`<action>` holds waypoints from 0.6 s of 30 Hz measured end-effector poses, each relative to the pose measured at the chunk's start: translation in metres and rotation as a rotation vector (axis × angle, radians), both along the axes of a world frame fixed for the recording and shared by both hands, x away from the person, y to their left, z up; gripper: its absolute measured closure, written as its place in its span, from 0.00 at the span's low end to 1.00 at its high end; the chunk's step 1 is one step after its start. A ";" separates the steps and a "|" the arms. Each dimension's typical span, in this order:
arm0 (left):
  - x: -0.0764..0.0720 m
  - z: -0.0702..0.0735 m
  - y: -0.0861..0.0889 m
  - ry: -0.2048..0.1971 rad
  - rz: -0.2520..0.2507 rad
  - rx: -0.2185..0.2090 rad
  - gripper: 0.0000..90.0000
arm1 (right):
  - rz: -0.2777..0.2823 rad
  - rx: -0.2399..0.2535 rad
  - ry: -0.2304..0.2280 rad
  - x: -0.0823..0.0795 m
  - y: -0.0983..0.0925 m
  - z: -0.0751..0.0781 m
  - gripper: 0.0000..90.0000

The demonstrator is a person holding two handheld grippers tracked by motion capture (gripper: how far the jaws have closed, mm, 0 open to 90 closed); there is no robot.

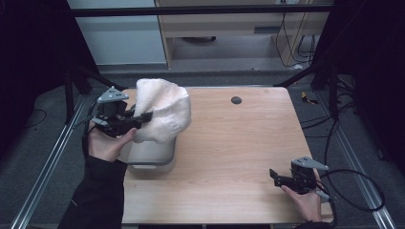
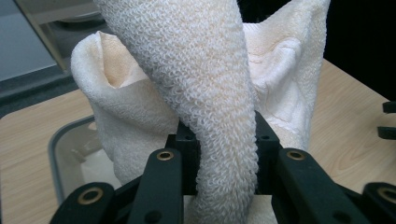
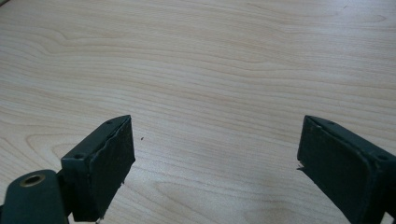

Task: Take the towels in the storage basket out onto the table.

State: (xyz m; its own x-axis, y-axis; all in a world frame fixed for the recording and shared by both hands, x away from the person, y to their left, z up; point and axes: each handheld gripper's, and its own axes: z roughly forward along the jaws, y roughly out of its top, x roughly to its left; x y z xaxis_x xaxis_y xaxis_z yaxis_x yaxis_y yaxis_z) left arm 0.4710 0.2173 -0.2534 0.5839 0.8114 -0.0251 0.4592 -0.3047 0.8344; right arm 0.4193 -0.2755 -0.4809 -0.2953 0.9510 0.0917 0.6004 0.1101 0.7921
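Looks like a lab or test room. Plain wooden table (image 1: 229,157) fenced by metal rails (image 1: 45,162) and black frame bars (image 1: 200,9). Black cables (image 1: 353,191) on grey floor just beside the right claw (image 1: 276,177). More wires (image 1: 305,45) and a pale cabinet (image 1: 219,28) far beyond both claws.

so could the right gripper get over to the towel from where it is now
Probably yes. The right gripper sits open at the table's near right, and bare wood lies between it and the towel, which the left gripper holds up over the clear container.
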 end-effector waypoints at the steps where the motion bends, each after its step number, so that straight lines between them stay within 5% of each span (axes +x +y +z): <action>1: 0.000 -0.001 -0.008 0.004 -0.018 0.007 0.78 | 0.000 -0.001 -0.001 0.000 0.000 0.000 0.12; 18: 0.004 -0.025 -0.076 0.028 -0.155 0.031 0.78 | -0.003 -0.031 -0.025 0.000 -0.003 0.000 0.12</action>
